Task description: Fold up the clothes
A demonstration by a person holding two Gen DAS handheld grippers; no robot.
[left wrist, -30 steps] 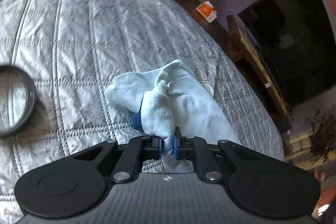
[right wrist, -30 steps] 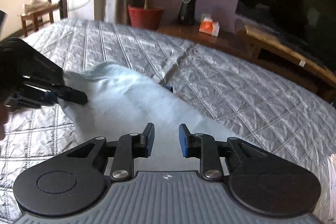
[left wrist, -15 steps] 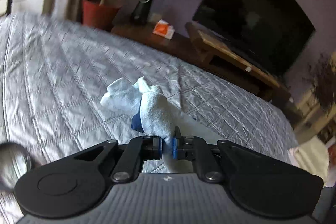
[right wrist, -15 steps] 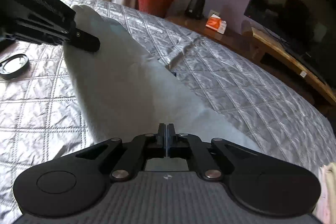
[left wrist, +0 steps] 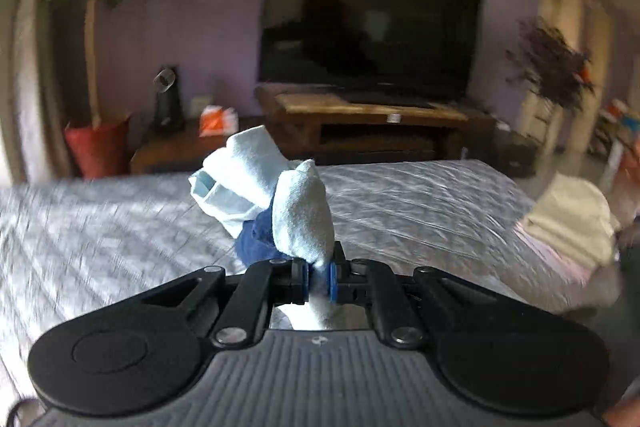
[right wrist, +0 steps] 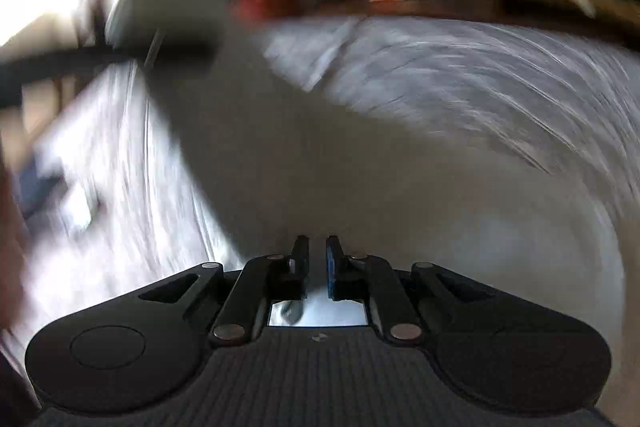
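A pale blue garment (left wrist: 304, 211) with a dark blue part (left wrist: 256, 239) bunches above my left gripper (left wrist: 319, 263), which is shut on a fold of it and holds it above the quilted grey bed (left wrist: 420, 195). In the blurred right wrist view the same garment (right wrist: 320, 147) hangs as a wide sheet from the left gripper (right wrist: 160, 47) at upper left down to my right gripper (right wrist: 318, 251). The right jaws are opening, with a narrow gap. Pale cloth shows in that gap, but I cannot make out the pads pressing on it.
A stack of folded pale clothes (left wrist: 568, 223) lies on the bed's right edge. Beyond the bed stand a low wooden TV stand (left wrist: 360, 115), a big dark television (left wrist: 368, 19) and a red plant pot (left wrist: 96, 147).
My left gripper has risen and rolled level with the garment, now facing the television. My right gripper closed fully, then parted slightly, and its view has swung and blurred.
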